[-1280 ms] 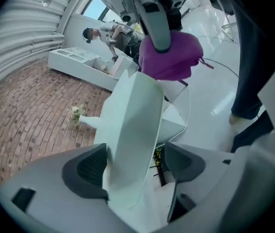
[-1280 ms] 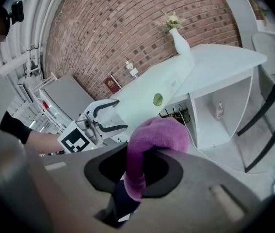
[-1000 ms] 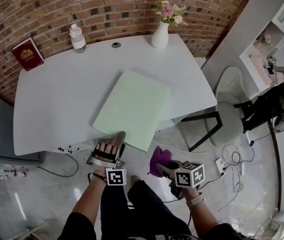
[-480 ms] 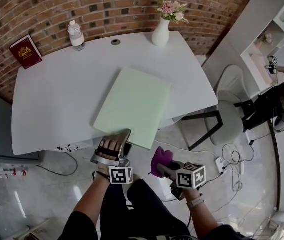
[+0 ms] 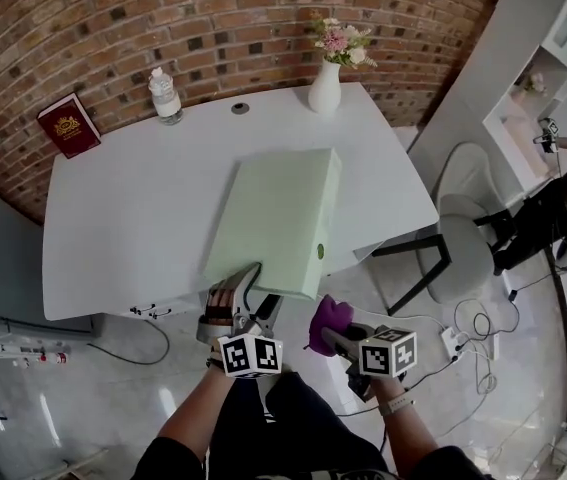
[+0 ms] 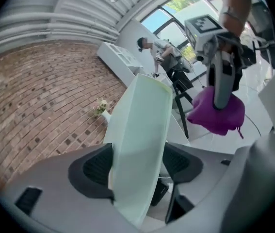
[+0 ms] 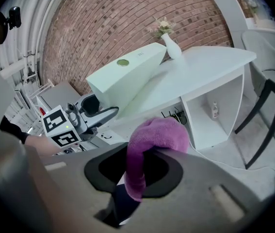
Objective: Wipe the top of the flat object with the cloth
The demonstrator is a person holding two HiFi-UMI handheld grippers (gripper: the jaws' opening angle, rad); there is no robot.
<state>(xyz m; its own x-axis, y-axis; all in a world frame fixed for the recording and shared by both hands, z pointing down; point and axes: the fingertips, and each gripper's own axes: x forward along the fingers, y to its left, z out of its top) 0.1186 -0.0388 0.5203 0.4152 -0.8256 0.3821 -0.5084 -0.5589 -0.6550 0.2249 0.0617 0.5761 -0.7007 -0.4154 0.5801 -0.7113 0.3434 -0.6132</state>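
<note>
The flat object is a pale green box (image 5: 273, 213) on the white table (image 5: 123, 218). It now stands tilted, with a narrow side bearing a round green mark turned up. My left gripper (image 5: 246, 280) is at its near edge. Its jaws have just been closing, and in the left gripper view the box (image 6: 142, 140) fills the gap between the pads. My right gripper (image 5: 338, 336) hangs off the table's front edge, shut on a bunched purple cloth (image 5: 328, 318). In the right gripper view the cloth (image 7: 152, 140) bulges over the jaws, and the tilted box (image 7: 127, 76) lies beyond it.
A white vase with flowers (image 5: 325, 83), a water bottle (image 5: 166, 96) and a red book (image 5: 69, 125) stand along the table's far edge by the brick wall. A grey chair (image 5: 463, 238) is to the right of the table. Cables lie on the floor.
The box lay flat on the table before and is now tipped up on one side. My left gripper rose and rolled with it. The right gripper with the cloth stayed put.
</note>
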